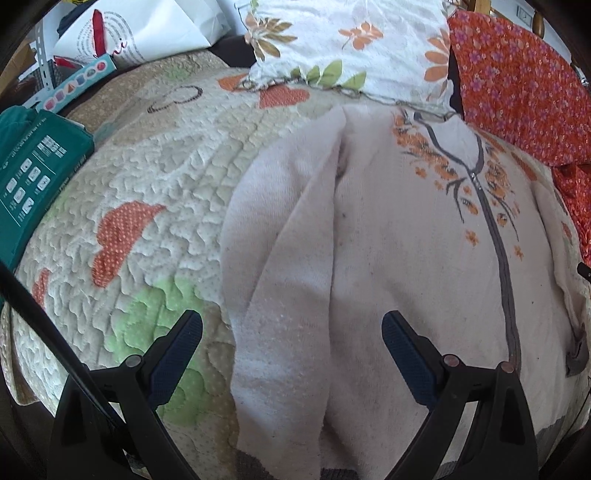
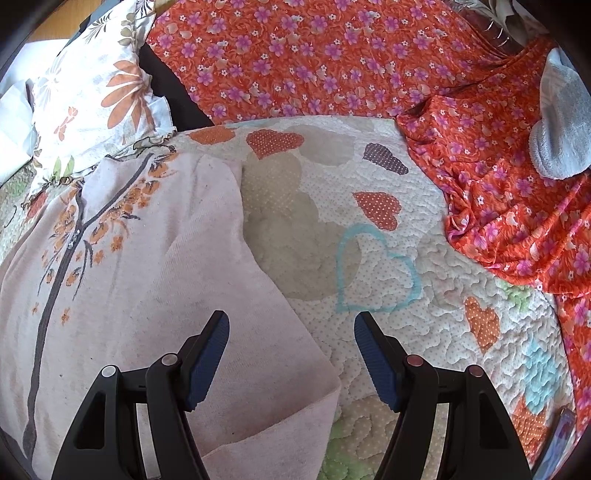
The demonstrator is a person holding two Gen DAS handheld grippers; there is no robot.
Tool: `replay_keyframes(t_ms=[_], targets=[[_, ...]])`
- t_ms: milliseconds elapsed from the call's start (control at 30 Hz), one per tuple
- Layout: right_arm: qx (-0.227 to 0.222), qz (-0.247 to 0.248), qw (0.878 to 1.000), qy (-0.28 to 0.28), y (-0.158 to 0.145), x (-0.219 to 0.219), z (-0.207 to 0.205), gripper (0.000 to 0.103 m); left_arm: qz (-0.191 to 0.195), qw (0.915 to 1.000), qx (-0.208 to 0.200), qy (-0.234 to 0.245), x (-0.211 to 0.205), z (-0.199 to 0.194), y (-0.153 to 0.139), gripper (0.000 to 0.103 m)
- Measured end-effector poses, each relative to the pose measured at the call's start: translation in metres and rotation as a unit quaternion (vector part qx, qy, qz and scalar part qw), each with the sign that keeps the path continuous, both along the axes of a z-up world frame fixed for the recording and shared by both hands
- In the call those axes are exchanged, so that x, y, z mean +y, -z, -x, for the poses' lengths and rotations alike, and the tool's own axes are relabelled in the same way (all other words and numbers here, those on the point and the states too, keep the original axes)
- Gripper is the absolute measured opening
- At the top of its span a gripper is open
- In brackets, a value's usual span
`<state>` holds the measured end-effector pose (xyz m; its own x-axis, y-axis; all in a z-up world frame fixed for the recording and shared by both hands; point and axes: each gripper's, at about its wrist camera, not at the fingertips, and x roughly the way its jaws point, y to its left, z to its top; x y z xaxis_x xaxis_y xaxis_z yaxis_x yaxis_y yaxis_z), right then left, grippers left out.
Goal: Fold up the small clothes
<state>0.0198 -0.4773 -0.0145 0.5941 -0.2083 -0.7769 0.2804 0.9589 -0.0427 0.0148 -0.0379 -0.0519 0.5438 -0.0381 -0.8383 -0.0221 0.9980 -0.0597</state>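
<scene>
A pale pink zip-up top (image 1: 399, 266) with an orange flower print and a grey zipper lies flat on a quilted bedspread (image 1: 147, 192). One sleeve (image 1: 280, 295) is folded along its left side. My left gripper (image 1: 291, 325) is open and empty, hovering over that sleeve. In the right wrist view the same top (image 2: 122, 280) lies at the left, its other sleeve running down to the cuff (image 2: 288, 417). My right gripper (image 2: 291, 325) is open and empty above the sleeve's edge and the quilt (image 2: 424, 295).
A floral pillow (image 1: 351, 48) lies beyond the top. Orange flowered fabric (image 2: 369, 62) is heaped at the back and right. A grey sock (image 2: 561, 133) sits on it. A green box (image 1: 33, 177) and a white bag (image 1: 147, 33) lie at the left.
</scene>
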Motion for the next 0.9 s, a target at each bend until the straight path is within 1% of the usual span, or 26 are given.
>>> replay_keyframes(t_ms=[200,433,667,900], targets=[[0.0,-0.001,1.0,0.001,0.0,-0.002,0.0,0.075,-0.002,0.9992,0.041,0.006,-0.005,-0.002,0.014,0.097],[0.0,-0.005,1.0,0.007,-0.001,-0.007,0.0,0.075,-0.03,0.9987,0.038,0.017,-0.015,-0.001,0.019,0.098],[0.001,-0.006,1.0,0.008,0.0,-0.009,0.0,0.075,-0.033,0.9985,0.038,0.021,-0.014,-0.002,0.021,0.103],[0.004,-0.006,1.0,0.007,0.001,-0.009,0.0,0.076,-0.038,0.9986,0.032,0.019,-0.017,0.0,0.023,0.103]])
